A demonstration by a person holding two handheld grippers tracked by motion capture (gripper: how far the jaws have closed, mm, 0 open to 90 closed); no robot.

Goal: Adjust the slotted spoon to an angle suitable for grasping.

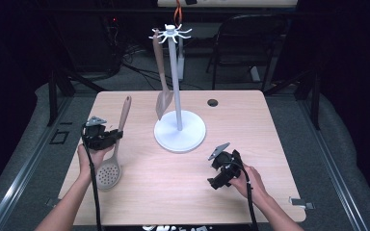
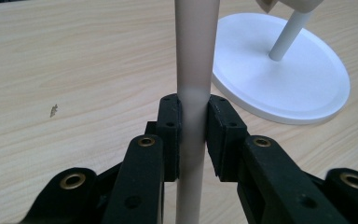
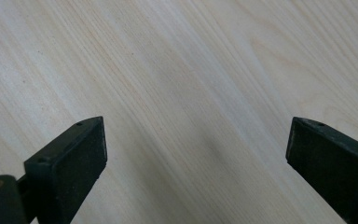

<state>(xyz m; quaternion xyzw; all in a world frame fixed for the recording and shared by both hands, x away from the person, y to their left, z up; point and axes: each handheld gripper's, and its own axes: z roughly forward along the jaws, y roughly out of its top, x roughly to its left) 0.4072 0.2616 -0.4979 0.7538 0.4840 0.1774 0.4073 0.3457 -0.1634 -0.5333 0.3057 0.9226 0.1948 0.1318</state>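
A beige slotted spoon (image 1: 110, 171) is at the table's left, its round perforated head toward the front edge. My left gripper (image 1: 117, 135) is shut on its handle (image 2: 193, 84), and both pads press the shaft from either side. A white utensil stand (image 1: 179, 131) with a round base (image 2: 303, 79) and hooked top rises mid-table. A brown spatula (image 1: 163, 91) hangs from one of its hooks. My right gripper (image 1: 215, 184) hovers over bare wood at the front right, jaws wide apart with nothing between its pads (image 3: 81, 154).
The wooden table (image 1: 173, 192) has a small round cable hole (image 1: 213, 102) near its back edge. A dark folding chair (image 1: 243, 38) stands behind the table. Black cables trail from both grippers toward the front edge.
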